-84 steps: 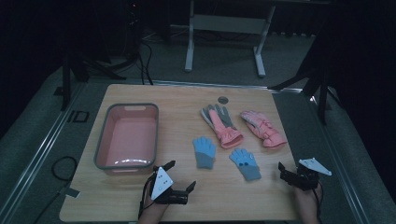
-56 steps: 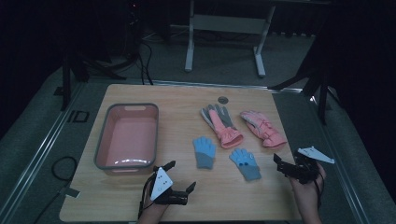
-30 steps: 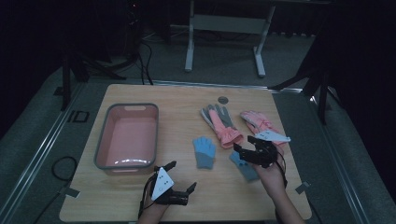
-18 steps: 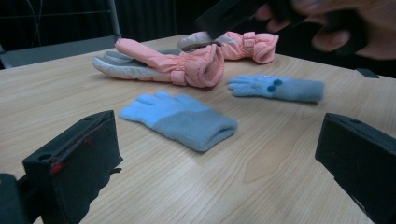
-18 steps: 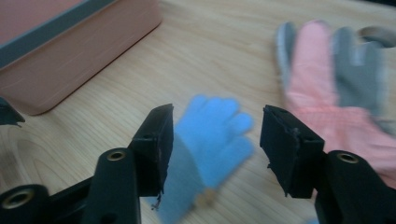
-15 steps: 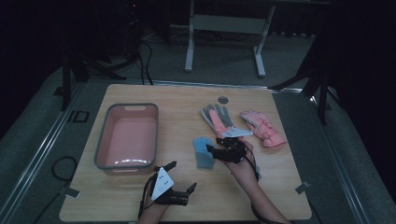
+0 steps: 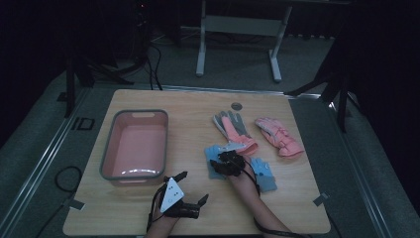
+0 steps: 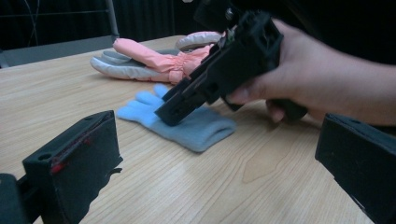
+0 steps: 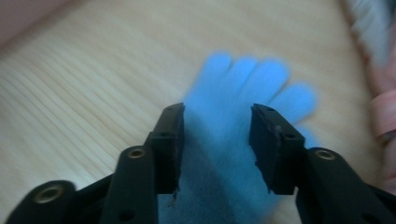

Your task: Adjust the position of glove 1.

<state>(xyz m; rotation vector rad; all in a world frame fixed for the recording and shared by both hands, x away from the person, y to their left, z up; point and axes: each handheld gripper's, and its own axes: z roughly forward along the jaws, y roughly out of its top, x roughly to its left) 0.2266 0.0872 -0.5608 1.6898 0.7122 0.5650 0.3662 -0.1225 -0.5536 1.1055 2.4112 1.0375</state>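
The right gripper (image 7: pixel 224 164) sat low over the blue glove (image 9: pixel 233 154) at the centre of the high view, just left of its twin (image 7: pixel 262 173) and just below the pink gloves (image 7: pixel 236 130). In the right gripper view the two black jaws straddled the glove's palm, which filled the middle of the frame with its fingers fanned toward the top. The jaws had just been closing with the glove between them, but a gap showed on both sides and the pads did not yet press the fabric.

To do the pinch well, the tips should go down until they meet the table (image 7: pixel 297 208), then close so they gather a fold of the knit rather than skim over it. Staying on the palm, clear of the loose fingers, should keep the glove from dangling unevenly when lifted. The pink tray (image 7: pixel 111 148) lay at centre left, a likely place for it.

The left gripper (image 7: pixel 187 198) rested near the bottom of the high view, jaws wide apart and empty.
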